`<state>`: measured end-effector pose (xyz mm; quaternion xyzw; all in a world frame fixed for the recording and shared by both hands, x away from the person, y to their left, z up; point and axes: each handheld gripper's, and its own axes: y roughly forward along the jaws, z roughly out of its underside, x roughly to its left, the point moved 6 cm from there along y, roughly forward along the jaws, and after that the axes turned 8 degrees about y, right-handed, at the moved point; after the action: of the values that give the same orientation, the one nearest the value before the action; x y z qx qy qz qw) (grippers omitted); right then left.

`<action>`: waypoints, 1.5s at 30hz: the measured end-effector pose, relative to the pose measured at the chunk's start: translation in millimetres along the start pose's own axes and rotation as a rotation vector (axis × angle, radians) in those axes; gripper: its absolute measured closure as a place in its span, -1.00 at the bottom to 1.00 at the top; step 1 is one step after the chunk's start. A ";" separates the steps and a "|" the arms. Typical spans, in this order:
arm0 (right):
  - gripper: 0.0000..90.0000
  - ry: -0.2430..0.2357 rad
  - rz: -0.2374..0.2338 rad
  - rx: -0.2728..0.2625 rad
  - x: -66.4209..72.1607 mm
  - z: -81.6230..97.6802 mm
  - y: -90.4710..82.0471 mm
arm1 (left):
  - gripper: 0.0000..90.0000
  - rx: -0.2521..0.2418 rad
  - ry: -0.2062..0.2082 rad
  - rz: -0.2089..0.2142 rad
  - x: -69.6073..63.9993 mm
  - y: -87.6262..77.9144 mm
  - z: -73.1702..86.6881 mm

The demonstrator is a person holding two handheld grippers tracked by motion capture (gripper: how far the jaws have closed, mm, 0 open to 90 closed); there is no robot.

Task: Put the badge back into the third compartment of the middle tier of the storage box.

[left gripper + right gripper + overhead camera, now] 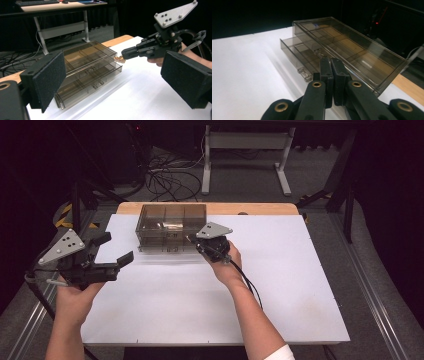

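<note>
**Small brass piece pinched at the drawer box**

Right gripper [124, 55] at frame centre-right in the left gripper view, fingers pressed together on a small brass-coloured piece [119, 59], poking leftward toward the smoky transparent plastic drawer box [171, 227]. Long axis of the box across the white bench [280, 285], upper centre of the high view. Lower drawer [298, 53] pulled slightly out; contents unclear. Left gripper [114, 251] at lower left, fingers spread, holding nothing.

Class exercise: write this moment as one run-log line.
right gripper: shut on small tan object, at corner of drawer box | left gripper: open, holding nothing, left of box | lower drawer: part open
</note>
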<state>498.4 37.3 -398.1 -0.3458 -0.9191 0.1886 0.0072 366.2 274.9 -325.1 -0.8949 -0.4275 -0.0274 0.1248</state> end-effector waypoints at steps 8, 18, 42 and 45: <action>0.98 -0.018 0.035 0.017 -5.1 7.2 12.1 | -0.85 0.002 0.001 0.005 -1.3 0.9 -0.1; 0.98 -0.029 0.047 0.036 -9.0 13.8 23.4 | -0.85 0.001 -0.002 0.005 0.0 0.6 0.5; 0.98 -0.085 0.089 0.103 -15.5 30.6 43.1 | -0.85 0.008 -0.006 0.013 0.3 4.5 3.2; 0.98 -0.083 0.092 0.109 -16.9 32.3 44.6 | -0.85 0.008 -0.010 0.011 0.3 5.0 3.7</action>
<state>534.8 46.3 -441.8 -0.3785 -0.8902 0.2527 -0.0210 370.1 273.1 -329.6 -0.8970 -0.4231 -0.0205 0.1263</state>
